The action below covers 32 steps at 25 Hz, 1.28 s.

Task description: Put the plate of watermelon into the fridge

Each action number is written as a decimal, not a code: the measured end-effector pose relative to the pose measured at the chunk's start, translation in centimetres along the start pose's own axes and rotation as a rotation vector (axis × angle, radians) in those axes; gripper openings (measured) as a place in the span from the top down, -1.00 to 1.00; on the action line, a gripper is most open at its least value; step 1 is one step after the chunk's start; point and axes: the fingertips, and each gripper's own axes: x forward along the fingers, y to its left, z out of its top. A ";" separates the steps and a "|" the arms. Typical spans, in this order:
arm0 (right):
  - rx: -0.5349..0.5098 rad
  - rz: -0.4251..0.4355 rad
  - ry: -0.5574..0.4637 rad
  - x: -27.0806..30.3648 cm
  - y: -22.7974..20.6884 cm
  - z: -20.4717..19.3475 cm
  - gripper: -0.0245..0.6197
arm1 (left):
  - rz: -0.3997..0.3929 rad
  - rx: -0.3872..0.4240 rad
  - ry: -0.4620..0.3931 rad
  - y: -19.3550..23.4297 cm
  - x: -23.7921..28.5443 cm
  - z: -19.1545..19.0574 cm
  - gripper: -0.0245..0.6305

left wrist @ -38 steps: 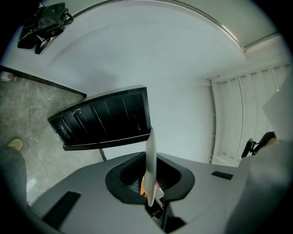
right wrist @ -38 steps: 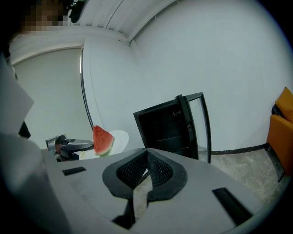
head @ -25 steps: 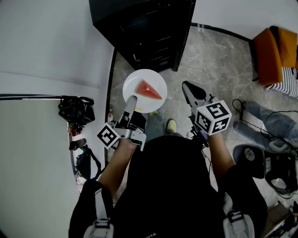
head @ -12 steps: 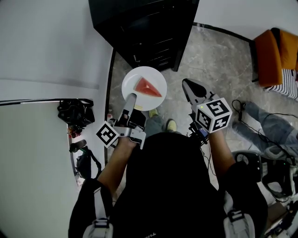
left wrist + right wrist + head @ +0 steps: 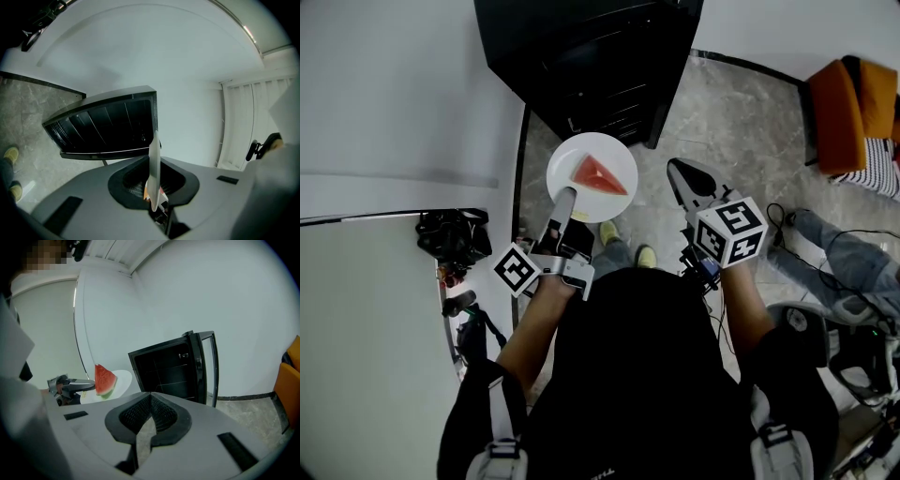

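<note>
Jaws of the left gripper (image 5: pixel 565 199) squeeze tight on the near rim of the white plate (image 5: pixel 570 159). A red watermelon slice (image 5: pixel 598 175) lies on the plate. The plate is up in the air, just in front of the open black fridge (image 5: pixel 600 56). On the right, the right gripper (image 5: pixel 679 172) has its jaws together and holds nothing.

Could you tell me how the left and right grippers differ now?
The left gripper grips the rim of the plate; the right gripper holds nothing. The left gripper reaches over the plate; the right gripper hangs over floor. Both are shut.
</note>
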 end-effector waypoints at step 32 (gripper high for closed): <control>-0.011 -0.027 -0.075 -0.2 0.1 -1.9 0.88 | -0.033 0.067 0.053 1.5 -0.1 -0.6 0.80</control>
